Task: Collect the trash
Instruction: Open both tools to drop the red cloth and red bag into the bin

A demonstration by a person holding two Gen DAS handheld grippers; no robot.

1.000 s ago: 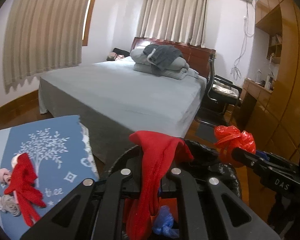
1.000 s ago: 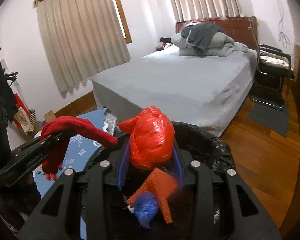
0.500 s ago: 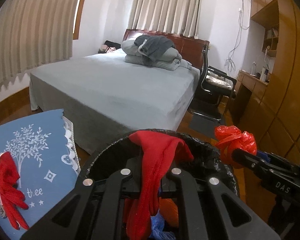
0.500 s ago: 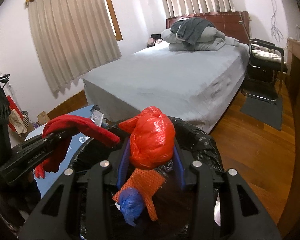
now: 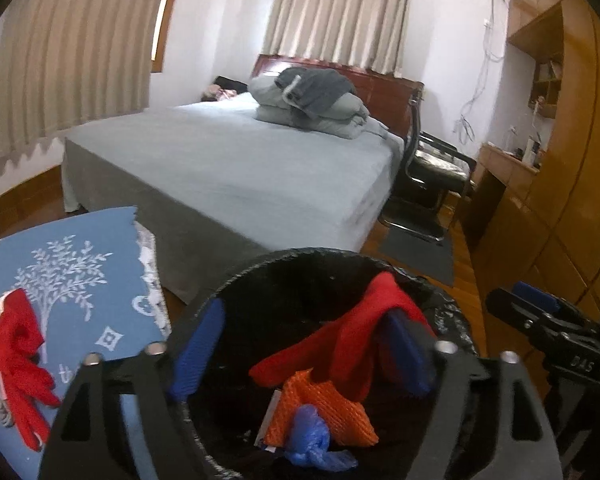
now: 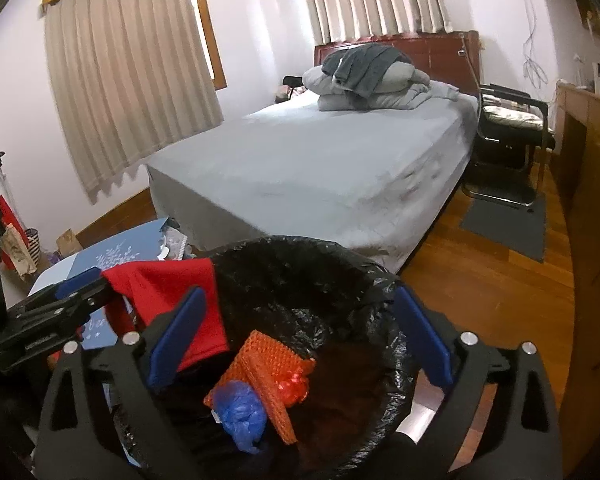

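Both jaws just opened. Left hand-held gripper (image 5: 300,344) spread, crumpled red cloth (image 5: 360,340) draped on one finger above black-lined bin (image 6: 300,268). Right hand-held gripper (image 6: 298,336) spread, empty.

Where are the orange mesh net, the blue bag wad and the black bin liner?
orange mesh net (image 5: 324,404), left wrist view, middle of the netting
blue bag wad (image 6: 242,408), right wrist view, its bulge
black bin liner (image 6: 340,264), right wrist view, far rim
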